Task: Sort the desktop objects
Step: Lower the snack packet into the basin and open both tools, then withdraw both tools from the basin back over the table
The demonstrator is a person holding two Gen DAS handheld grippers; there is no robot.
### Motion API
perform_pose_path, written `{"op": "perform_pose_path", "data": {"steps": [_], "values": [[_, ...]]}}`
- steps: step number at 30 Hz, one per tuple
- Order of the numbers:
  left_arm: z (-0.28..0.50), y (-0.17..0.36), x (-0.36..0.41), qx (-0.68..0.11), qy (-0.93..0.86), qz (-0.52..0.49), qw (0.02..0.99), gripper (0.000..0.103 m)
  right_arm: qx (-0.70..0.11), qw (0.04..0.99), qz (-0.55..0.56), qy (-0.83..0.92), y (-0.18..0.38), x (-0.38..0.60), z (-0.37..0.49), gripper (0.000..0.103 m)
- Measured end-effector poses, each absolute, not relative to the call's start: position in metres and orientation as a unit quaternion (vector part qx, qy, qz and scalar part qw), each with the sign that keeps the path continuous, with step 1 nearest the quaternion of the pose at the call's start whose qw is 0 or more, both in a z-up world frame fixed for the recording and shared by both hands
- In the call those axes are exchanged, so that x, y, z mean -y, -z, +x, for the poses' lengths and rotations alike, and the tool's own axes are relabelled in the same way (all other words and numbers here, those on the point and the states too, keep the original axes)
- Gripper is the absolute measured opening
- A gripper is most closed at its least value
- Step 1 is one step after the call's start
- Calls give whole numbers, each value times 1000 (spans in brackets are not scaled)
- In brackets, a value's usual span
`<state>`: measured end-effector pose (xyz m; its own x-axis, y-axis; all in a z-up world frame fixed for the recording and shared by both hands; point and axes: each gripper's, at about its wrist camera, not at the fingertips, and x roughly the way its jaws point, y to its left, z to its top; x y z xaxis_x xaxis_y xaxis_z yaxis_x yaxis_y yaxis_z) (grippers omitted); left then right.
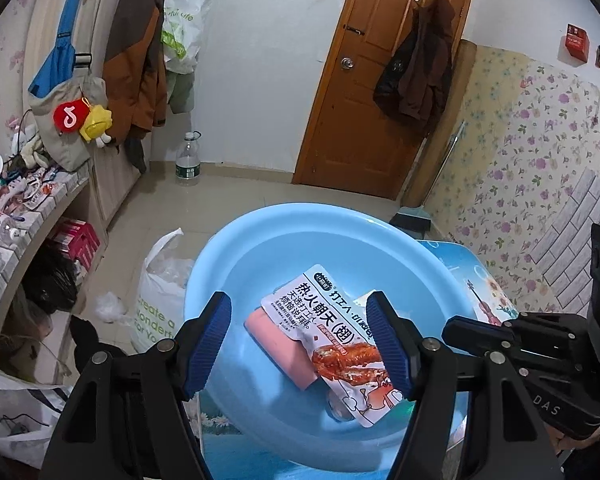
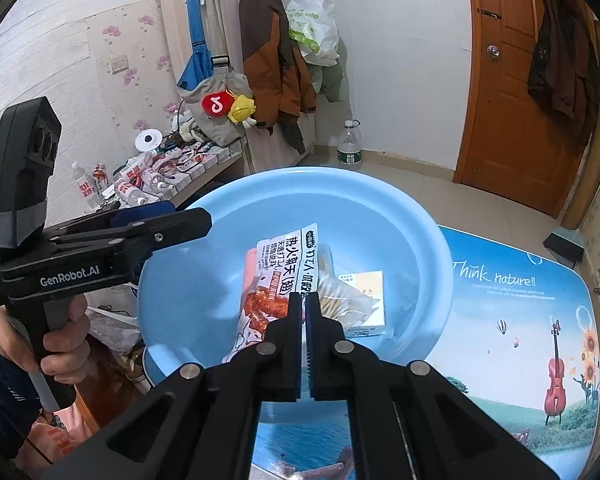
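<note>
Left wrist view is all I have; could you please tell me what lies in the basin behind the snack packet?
Observer: A white and yellow box lies flat to the right of the packet, with a clear bag of pale biscuits between them.
Operator: Thank you. How do the right jaws stand?
Observer: The right gripper is shut, its tips over the packet.

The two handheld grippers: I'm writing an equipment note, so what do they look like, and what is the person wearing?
Both grippers, left and right, are black plastic linkages with silver rivets and ribbed blue finger pads. The left one carries white "GenRobot.AI" lettering, grey tape and a pistol-style handle. The sleeve is dark with fine light stripes.
</note>
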<state>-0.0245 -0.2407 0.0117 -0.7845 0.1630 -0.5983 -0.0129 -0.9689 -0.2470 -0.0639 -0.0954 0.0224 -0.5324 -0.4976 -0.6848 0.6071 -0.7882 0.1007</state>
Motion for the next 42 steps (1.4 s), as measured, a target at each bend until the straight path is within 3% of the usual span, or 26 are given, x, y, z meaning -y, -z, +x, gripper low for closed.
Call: {"op": "perform_pose_path", "data": {"steps": [9,11,13,15,17,21,42], "values": [[-19,-15,242,115,-939,-321,40,68,-71,305,360,879,-29,92,-62,3],[-18,-15,242,116,-939,-322,39,68,-72,298,361,881,-30,93,-62,18],[-16,-16,242,115,-939,-322,35,69,-74,290,355,886,-31,92,-60,51],[-12,-18,241,111,-941,-320,31,70,-77,290,346,889,-35,91,-57,54],[-9,-20,240,104,-943,-316,24,81,-81,293,343,889,-38,91,-55,55],[3,-27,236,83,-950,-302,8,90,-86,287,338,892,-40,90,-52,69],[34,-25,211,70,-948,-309,0,92,-66,264,345,898,-41,54,-44,69]]}}
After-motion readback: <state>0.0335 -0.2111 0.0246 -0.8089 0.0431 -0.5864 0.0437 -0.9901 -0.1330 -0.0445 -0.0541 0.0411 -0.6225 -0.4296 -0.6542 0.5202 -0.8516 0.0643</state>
